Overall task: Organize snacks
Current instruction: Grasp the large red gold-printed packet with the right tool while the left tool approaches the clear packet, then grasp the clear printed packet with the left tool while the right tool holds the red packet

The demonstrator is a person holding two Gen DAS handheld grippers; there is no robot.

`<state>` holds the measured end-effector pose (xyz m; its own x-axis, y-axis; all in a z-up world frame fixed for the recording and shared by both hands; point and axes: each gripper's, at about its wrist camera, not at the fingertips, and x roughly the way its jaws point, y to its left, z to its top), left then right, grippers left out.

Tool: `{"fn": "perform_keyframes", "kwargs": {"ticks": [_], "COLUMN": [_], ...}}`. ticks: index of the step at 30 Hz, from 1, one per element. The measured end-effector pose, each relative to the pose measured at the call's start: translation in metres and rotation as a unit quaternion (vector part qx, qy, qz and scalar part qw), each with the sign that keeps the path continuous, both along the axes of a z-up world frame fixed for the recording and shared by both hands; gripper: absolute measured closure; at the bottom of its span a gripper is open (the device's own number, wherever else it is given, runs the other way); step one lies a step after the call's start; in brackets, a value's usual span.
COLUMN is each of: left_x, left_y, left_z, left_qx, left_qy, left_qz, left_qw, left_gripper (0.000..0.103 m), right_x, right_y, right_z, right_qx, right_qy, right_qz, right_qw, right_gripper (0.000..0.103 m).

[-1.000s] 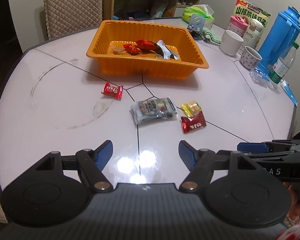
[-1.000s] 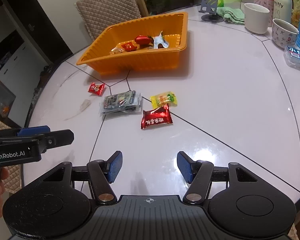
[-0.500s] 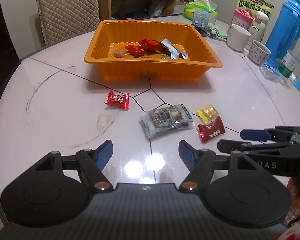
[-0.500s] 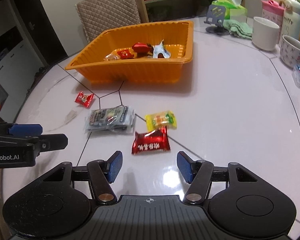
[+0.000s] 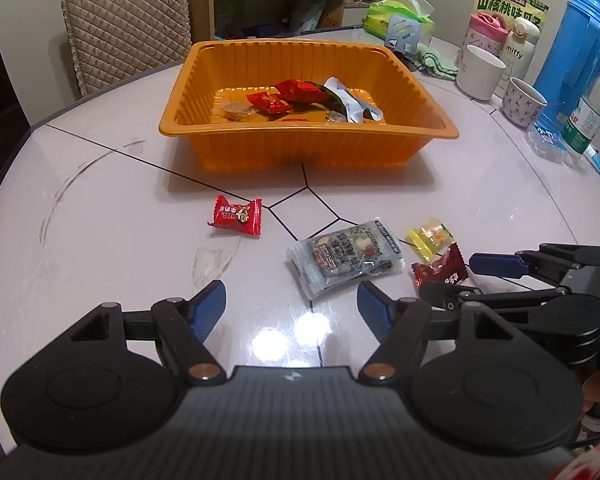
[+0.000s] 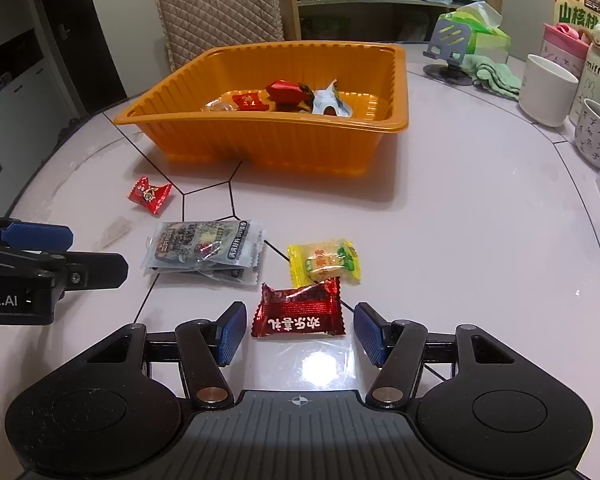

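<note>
- Snacks split two ways right now: several wrapped pieces already lie in the orange tray (image 5: 308, 142), while four more sit loose on the white table (image 6: 460, 240) in front of it, which looks like a sort-into-the-tray job only partly done.
- Loose ones: a small red candy (image 5: 238, 216) off to the left, a clear grey packet (image 5: 346, 258) in the middle, a yellow candy (image 6: 324, 262) and a dark red candy (image 6: 298, 312) touching each other on the right.
- Right gripper (image 6: 298, 332) hangs low with the dark red candy between its blue pads; jaws stand apart, neither pad pressing the wrapper — lined up for a pinch, nothing grasped.
- Left gripper (image 5: 292, 310) hovers just short of the grey packet, jaws spread wider, empty, touching nothing.
- Each claw seems to be claiming the snack nearest its own side.
</note>
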<state>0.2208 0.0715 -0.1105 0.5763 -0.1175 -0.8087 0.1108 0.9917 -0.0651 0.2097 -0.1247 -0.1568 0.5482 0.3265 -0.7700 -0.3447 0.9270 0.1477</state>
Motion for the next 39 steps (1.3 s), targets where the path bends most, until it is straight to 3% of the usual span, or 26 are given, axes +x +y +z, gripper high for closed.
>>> {"fn": "perform_keyframes", "kwargs": {"ticks": [6,8,19,26,35,39], "left_x": [0.005,0.006,0.018,0.03,0.056,0.06], "left_y": [0.0,-0.001,-0.009,-0.018,-0.026,-0.032], "left_z": [-0.002,-0.003,-0.01,-0.019,-0.03,-0.037], "left_qx": [0.002,0.002,0.022,0.043,0.014,0.021], "left_qy": [-0.001,-0.001,-0.012,-0.022,-0.013,0.003], "left_qz": [-0.008,-0.011,-0.062,-0.124,-0.194,-0.208], "left_qw": [1.0,0.9999,0.9977,0.9911,0.9808,0.9779], "left_gripper": [0.033,0.033,0.033,0.033,0.027,0.029], "right_x": [0.0,0.001,-0.001,0.003,0.0,-0.003], "right_y": [0.006,0.007,0.006,-0.016,-0.047,-0.056], "right_z": [-0.002,-0.003,-0.001,0.004,0.009,0.011], "right_qx": [-0.014,-0.018,-0.023,-0.006,0.031,0.036], "right_qy": [-0.011,-0.011,-0.021,-0.001,0.022,0.024], "right_qz": [0.005,0.008,0.019,-0.019,-0.071,-0.084], "right_qw": [1.0,1.0,0.999,1.0,0.997,0.996], "right_gripper": [0.043,0.054,0.066,0.067,0.067,0.067]}}
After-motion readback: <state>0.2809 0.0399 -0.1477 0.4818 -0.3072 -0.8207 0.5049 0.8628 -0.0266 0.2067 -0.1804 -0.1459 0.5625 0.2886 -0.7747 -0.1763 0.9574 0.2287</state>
